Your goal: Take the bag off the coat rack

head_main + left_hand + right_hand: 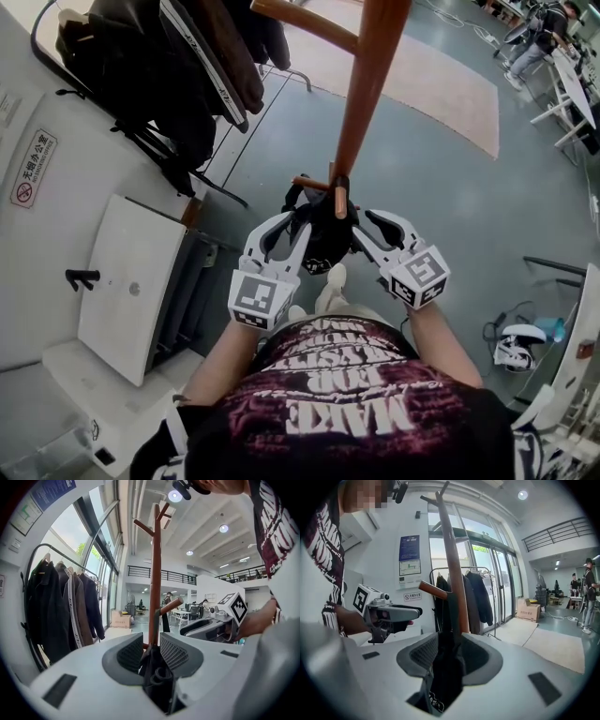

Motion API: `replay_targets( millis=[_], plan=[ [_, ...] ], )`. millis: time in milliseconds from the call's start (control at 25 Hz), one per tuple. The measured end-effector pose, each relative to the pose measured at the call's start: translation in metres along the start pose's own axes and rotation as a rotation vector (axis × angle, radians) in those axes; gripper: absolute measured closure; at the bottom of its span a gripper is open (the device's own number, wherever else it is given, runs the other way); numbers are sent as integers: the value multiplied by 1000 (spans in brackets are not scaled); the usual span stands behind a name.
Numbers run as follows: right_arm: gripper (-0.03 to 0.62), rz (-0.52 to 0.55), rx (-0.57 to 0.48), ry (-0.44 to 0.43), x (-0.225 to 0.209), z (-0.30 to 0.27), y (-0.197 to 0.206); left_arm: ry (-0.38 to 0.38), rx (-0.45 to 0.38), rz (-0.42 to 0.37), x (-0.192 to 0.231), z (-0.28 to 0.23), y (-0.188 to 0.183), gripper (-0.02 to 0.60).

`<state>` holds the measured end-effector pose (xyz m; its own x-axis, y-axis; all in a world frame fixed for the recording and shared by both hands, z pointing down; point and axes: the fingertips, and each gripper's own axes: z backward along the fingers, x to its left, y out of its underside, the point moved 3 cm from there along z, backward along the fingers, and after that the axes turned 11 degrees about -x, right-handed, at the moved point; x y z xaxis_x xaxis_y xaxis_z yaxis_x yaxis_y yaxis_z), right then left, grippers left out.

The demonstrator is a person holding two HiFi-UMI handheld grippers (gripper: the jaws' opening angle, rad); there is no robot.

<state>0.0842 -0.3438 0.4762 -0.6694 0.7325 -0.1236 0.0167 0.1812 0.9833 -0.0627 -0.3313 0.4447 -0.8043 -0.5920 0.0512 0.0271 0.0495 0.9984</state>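
Two grips were on the bag (pixel 323 232) at this point: it hung black and bunched against the coat rack (pixel 370 84), low on the wooden pole, with its strap (pixel 164 620) looped over a short peg (pixel 312 184). My left gripper (pixel 289 230) had its jaws drawn nearly together on a fold of the dark material at the bag's left side. My right gripper (pixel 373 228) had its jaws closed in on the black fabric at the other side, which filled the gap between them. I judged the step in hand to be the lift-off: grasp made, strap not yet clear of the peg. The next move, as I read it, called for raising both grippers together so the strap slid up and out along the slanting peg, then drawing the bag toward me, away from the pole. Farther off, a rail of dark coats (pixel 169 75) stood to the left, well apart from the work.
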Motion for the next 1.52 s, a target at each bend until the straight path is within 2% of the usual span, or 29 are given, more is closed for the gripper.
replay_targets(
  millis=[680, 760, 800, 840, 960, 1080, 1360, 1520],
  plan=[
    [445, -28, 48, -103, -11, -46, 21, 55, 92, -52, -9, -67, 41, 480],
    [475, -20, 50, -94, -12, -49, 22, 45, 79, -69, -9, -70, 41, 491],
    [510, -13, 50, -85, -13, -49, 23, 34, 70, -80, -8, -71, 40, 530],
    [517, -3, 48, -77, -14, -50, 23, 22, 64, -89, -6, -72, 40, 557],
    [554, 48, 47, -58, -15, -49, 22, 1, 67, -102, -4, -74, 40, 571],
    [583, 60, 50, -37, -17, -49, 22, -14, 69, -79, -3, -75, 41, 572],
    [585, -39, 24, -28, -16, -36, 20, 10, 70, -6, -3, -61, 34, 574],
    [585, -57, -19, -25, -12, -26, 3, 4, 52, 16, -6, -54, 14, 574]
  ],
)
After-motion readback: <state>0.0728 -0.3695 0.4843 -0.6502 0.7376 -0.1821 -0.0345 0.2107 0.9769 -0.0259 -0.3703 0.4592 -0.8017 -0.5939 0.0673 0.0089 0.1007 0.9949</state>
